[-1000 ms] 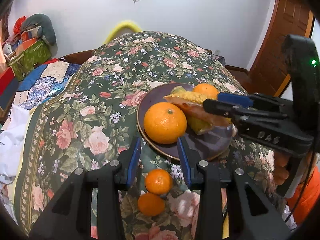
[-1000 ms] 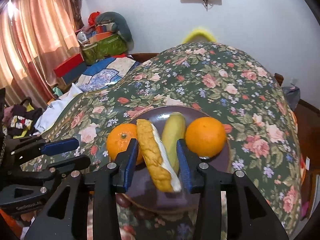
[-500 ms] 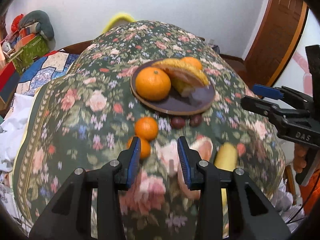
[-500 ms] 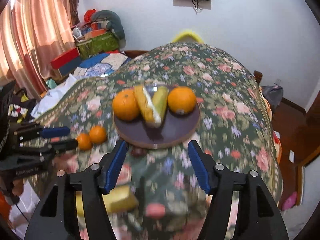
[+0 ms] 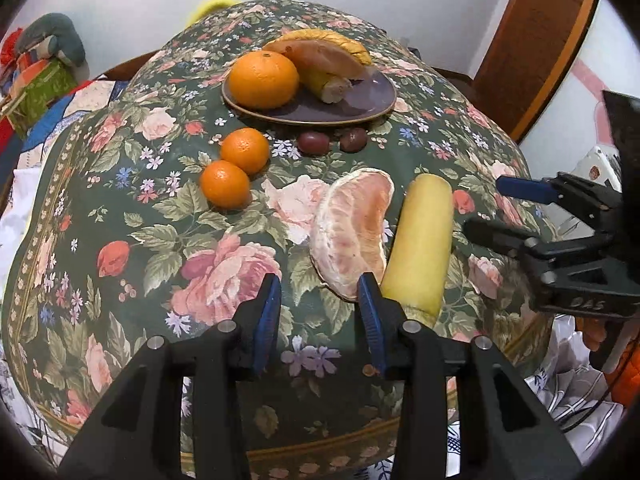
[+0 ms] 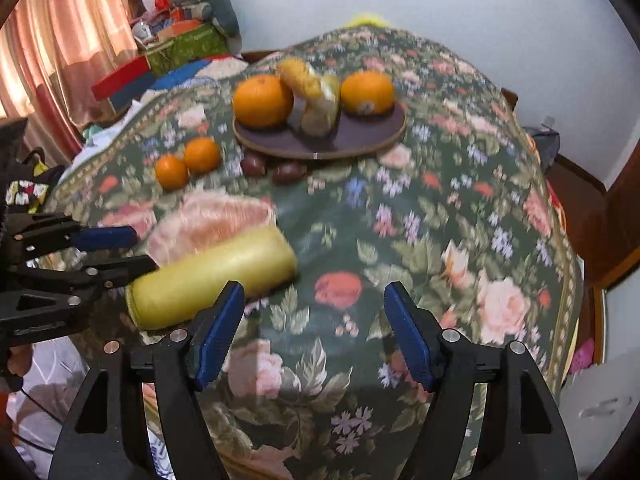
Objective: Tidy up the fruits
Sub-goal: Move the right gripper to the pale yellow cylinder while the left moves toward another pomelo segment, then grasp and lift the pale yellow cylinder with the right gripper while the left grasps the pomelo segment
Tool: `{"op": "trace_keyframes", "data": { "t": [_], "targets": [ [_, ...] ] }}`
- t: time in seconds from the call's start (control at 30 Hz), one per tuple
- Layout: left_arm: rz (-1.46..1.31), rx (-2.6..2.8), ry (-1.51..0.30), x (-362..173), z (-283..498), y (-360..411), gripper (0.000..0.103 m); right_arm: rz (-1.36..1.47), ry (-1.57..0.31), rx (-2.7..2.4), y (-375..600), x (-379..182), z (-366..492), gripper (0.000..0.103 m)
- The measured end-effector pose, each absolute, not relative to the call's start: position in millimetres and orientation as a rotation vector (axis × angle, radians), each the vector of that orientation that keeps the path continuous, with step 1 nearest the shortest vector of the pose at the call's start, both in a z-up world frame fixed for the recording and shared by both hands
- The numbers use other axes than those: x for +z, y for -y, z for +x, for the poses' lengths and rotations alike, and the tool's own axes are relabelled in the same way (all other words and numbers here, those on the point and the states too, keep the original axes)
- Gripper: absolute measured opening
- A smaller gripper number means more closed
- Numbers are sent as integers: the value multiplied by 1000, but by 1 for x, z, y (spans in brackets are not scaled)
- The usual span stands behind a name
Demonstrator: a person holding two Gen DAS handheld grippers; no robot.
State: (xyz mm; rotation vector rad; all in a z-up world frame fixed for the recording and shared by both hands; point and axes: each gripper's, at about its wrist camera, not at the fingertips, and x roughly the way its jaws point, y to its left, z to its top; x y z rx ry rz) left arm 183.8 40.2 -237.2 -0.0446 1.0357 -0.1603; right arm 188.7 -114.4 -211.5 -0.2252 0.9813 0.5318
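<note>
Fruits are lying across a floral-clothed worktop (image 5: 120, 208). Farthest back, a dark plate (image 5: 360, 100) is carrying a large orange (image 5: 264, 79) and more (partly hidden). Nearer, a peeled pomelo piece (image 5: 352, 236) is sitting just beside a yellow cylindrical fruit (image 5: 420, 248). Two small oranges (image 5: 236, 168) are touching. The left gripper (image 5: 318, 312) is hovering narrowly parted, the right gripper (image 6: 316, 320) gaping wide; both are empty.

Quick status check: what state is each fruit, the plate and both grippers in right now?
Plate: holds two oranges, corn, banana.
Small oranges: on cloth, touching.
Pomelo piece: peeled, on cloth.
Yellow cylinder: lying beside pomelo piece.
Left gripper: open, empty.
Right gripper: open, empty.
</note>
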Motion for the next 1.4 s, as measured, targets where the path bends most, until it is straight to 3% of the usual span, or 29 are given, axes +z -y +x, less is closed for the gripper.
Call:
{"op": "trace_keyframes", "data": {
  "t": [0.27, 0.6, 0.83, 1.07, 1.4],
  "targets": [
    [-38, -220, -1037, -237, 187, -24, 40, -232, -998, 505, 117, -223, 203, 69],
    [-72, -194, -1024, -239, 198, -22, 54, -222, -975, 490, 119, -211, 217, 69],
    [-98, -137, -987, -226, 185, -47, 55, -203, -946, 555, 93, -192, 195, 70],
    [-102, -84, -965, -216, 174, -68, 55, -246, -1008, 580, 63, -218, 189, 73],
    [-81, -107, -973, -219, 187, -57, 55, -241, -1003, 527, 93, -219, 194, 74]
  ]
}}
